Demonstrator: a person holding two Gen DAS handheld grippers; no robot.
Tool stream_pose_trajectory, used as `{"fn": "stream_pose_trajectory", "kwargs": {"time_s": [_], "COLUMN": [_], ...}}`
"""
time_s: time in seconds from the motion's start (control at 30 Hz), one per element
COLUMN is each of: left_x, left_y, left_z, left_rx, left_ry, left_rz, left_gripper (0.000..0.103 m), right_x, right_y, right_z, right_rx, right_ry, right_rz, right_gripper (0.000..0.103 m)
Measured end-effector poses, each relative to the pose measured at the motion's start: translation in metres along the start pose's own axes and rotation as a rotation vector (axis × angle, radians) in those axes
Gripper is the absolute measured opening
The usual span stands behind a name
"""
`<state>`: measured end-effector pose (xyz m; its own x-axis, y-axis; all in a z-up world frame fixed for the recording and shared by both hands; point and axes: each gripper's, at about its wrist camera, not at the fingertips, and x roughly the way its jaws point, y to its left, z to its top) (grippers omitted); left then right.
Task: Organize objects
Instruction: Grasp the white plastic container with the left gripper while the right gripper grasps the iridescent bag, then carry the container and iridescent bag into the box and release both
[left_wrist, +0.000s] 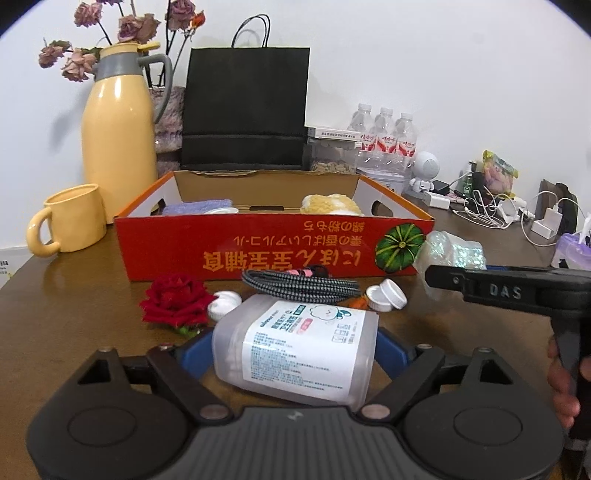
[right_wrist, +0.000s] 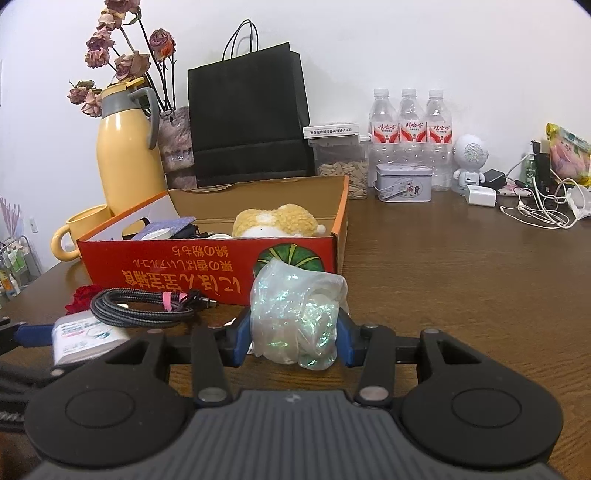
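Jaws on the right gripper (right_wrist: 293, 343) are clamped on a crumpled iridescent plastic bag (right_wrist: 297, 317), blue pads pressing both sides. Left gripper (left_wrist: 295, 350) jaws stand wide around a white wipes canister (left_wrist: 295, 350) lying on its side on the wooden table (right_wrist: 461, 280); pads look just beside its ends, contact hard to confirm from this angle. Left wrist view: red rose (left_wrist: 173, 302) at 10 o'clock from the canister, braided cable coil (left_wrist: 299, 282) at 12, white caps (left_wrist: 388, 293) at 1. Orange cardboard box (left_wrist: 273, 247) sits beyond the cable at 12, with a yellow plush (right_wrist: 277, 221) and a purple cloth (left_wrist: 197, 206) inside. Yellow mug (left_wrist: 70, 221) and yellow thermos (left_wrist: 118, 136) at 10 o'clock of the box, black paper bag (left_wrist: 245, 110) behind it.
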<state>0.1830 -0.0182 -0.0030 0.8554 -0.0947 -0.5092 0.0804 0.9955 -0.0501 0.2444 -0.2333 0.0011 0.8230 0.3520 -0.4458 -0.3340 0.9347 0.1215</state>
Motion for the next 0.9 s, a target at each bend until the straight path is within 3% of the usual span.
{"fn": "stream_pose_trajectory", "kwargs": {"time_s": [0.43, 0.9], "left_x": [-0.044, -0.039], "left_y": [0.022, 0.024], "left_z": [0.000, 0.050], "left_rx": [-0.061, -0.052], "left_ry": [-0.105, -0.212], "left_rz": [0.086, 0.106], "left_gripper": [0.089, 0.089], "right_x": [-0.024, -0.021], "right_y": [0.011, 0.037], "right_z": [-0.007, 0.026], "right_rx": [-0.048, -0.061], "right_ry": [-0.060, -0.140], "right_rz": [0.030, 0.099], "right_gripper": [0.046, 0.046]}}
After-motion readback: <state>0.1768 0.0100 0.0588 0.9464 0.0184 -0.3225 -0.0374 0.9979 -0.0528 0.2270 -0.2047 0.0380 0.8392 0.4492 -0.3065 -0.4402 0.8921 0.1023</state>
